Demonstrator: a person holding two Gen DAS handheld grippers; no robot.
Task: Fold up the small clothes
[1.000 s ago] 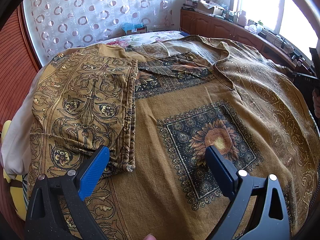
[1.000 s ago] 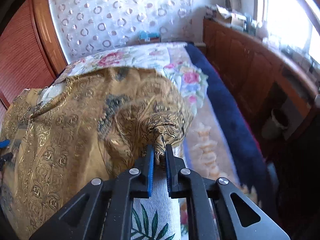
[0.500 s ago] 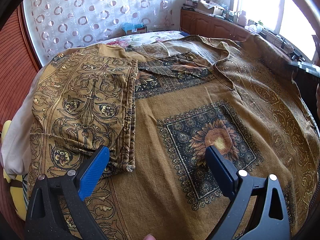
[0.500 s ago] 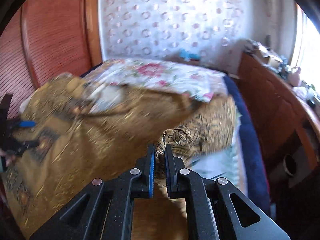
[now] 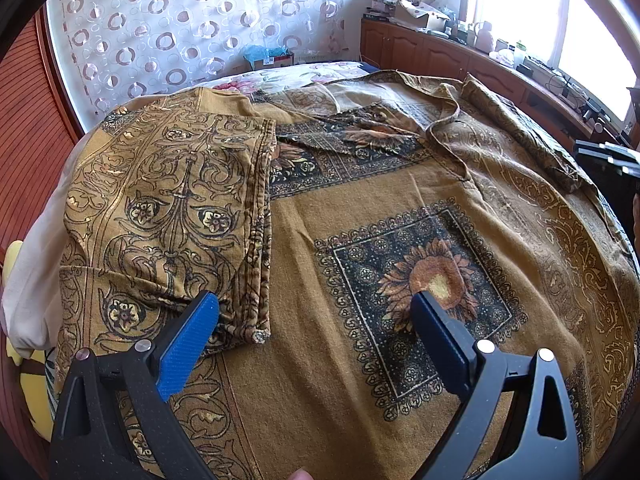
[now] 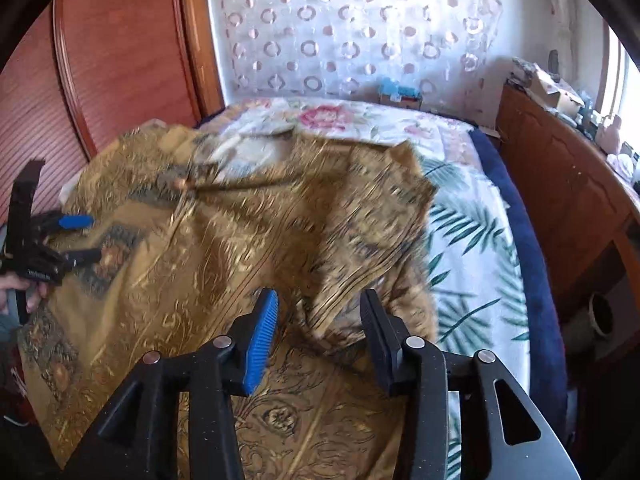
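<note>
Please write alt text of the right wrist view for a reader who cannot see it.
The right gripper is opening, its pads clear of a blurred fold of the brown patterned garment on the bed. At the far left, a hand holds the left gripper, open, over the same garment.

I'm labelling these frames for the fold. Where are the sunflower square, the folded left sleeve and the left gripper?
sunflower square [image 5: 434,280], left wrist view, flower's yellow centre.
folded left sleeve [image 5: 176,200], left wrist view, scroll-printed top face.
left gripper [image 5: 316,320], left wrist view, midway between fingertips.
</note>
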